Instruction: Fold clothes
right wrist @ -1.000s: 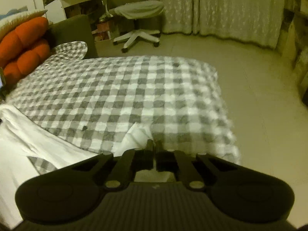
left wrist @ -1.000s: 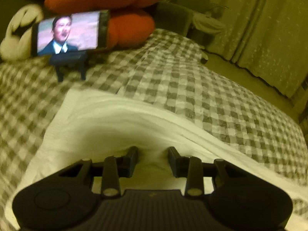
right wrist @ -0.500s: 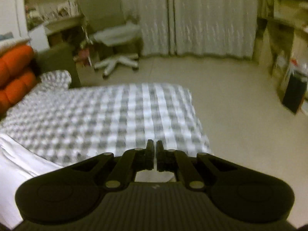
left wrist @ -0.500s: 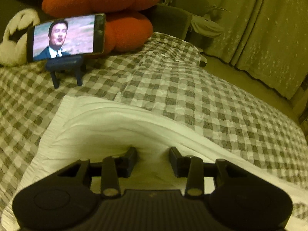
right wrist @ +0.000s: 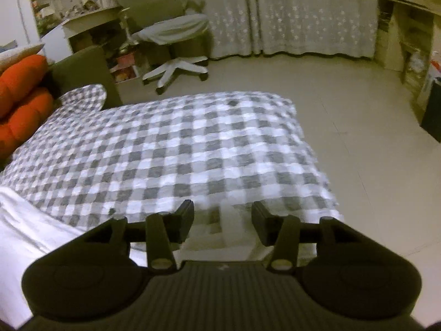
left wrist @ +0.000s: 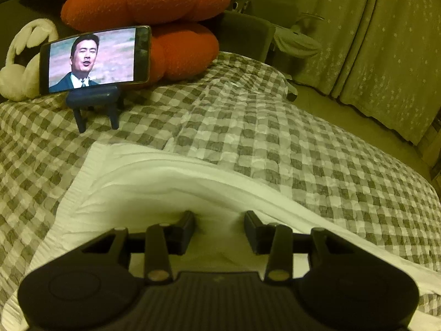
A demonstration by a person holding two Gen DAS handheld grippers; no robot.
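A white garment lies spread on the checked bedcover, with raised folds running along its far edge. My left gripper hovers low over the garment's near part, jaws apart, white cloth showing between them. In the right wrist view the same white garment fills the lower left, and a blurred white strip of it hangs between the fingers. My right gripper stands open over the bedcover's near edge.
A phone playing video sits on a dark stand by orange cushions at the bed's head. An office chair, curtains and shelves surround bare floor to the right of the bed.
My right gripper was shut on the garment's edge and has opened; the white strip now hangs loose between its fingers. The left gripper stayed open and shifted slightly over the garment.
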